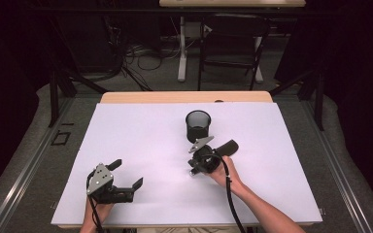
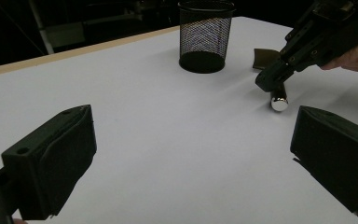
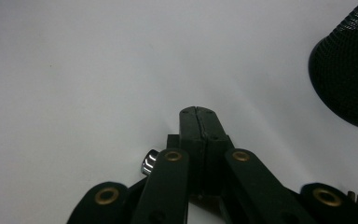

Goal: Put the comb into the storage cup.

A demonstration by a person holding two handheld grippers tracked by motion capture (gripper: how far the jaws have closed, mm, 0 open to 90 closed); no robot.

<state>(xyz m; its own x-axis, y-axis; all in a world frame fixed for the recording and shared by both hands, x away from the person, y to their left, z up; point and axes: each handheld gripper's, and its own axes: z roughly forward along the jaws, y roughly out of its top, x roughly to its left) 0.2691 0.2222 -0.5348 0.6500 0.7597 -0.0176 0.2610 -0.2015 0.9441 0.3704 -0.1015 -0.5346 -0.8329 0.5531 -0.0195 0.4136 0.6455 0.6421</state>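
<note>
A black mesh cup (image 1: 197, 124) stands upright on the white table top (image 1: 141, 131); it also shows in the left gripper view (image 2: 205, 35) and at the right edge of the right gripper view (image 3: 349, 70). My right gripper (image 1: 194, 167) is shut, jaws pressed flat together (image 3: 198, 112), tips low over the table in front of the cup. A small cylinder with a shiny silver end (image 2: 278, 101) lies on the table right under those tips (image 2: 271, 79); its end peeks out beside the linkage (image 3: 148, 161). My left gripper (image 1: 126, 174) rests near the front left, jaws wide apart (image 2: 193, 130), nothing between them.
A dark flat piece (image 2: 265, 58) lies on the table behind the right gripper, near the cup (image 1: 229, 145). Beyond the table's wooden far edge (image 1: 184, 97) are a chair, table legs and cables on the floor.
</note>
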